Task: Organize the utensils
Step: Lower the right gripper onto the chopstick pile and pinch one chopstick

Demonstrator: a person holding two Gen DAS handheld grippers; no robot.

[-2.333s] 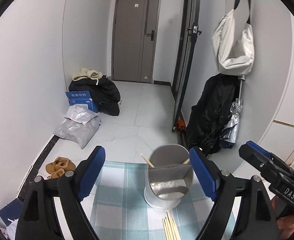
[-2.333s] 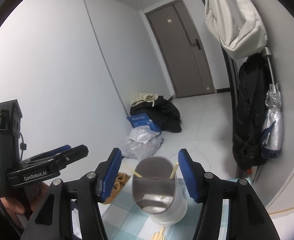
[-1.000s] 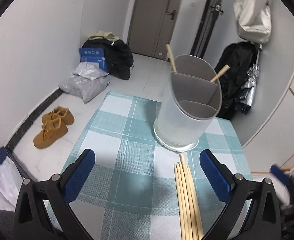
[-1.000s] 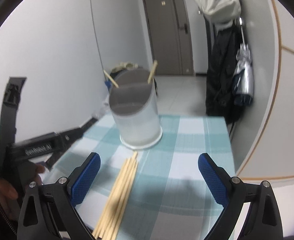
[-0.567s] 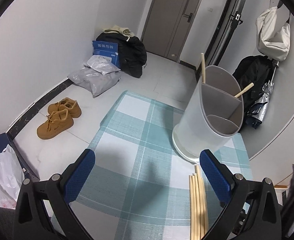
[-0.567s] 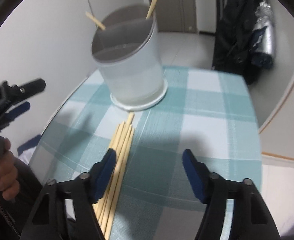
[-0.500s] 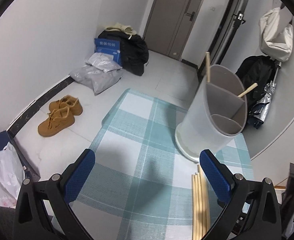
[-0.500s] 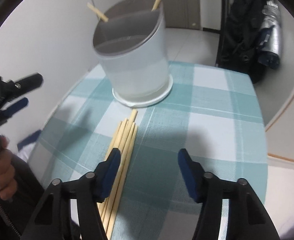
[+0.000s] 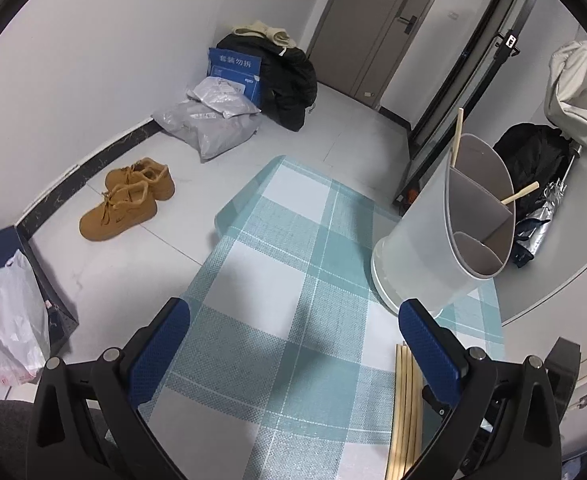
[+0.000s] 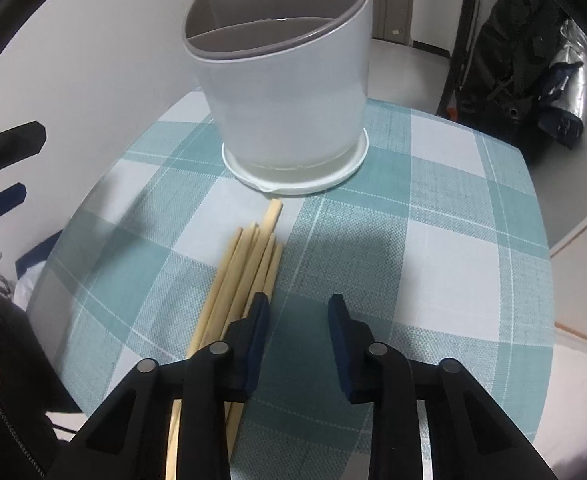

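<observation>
Right wrist view: right gripper [image 10: 297,312] (jaws just narrowing, nothing between them) sits beside the chopsticks [image 10: 245,276] at lower centre; shift left to straddle one before clamping.

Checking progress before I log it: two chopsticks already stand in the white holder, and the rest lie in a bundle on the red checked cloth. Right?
Not quite: the cloth is teal and white, as the right wrist view shows. Two chopsticks do stand in the holder; the bundle lies on the cloth.

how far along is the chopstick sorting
Early. Two chopsticks already stand in the holder. Nothing is gripped: the right gripper, jaws just closing, sits beside the bundle on the table; the left gripper is open. That bundle remains.
</observation>
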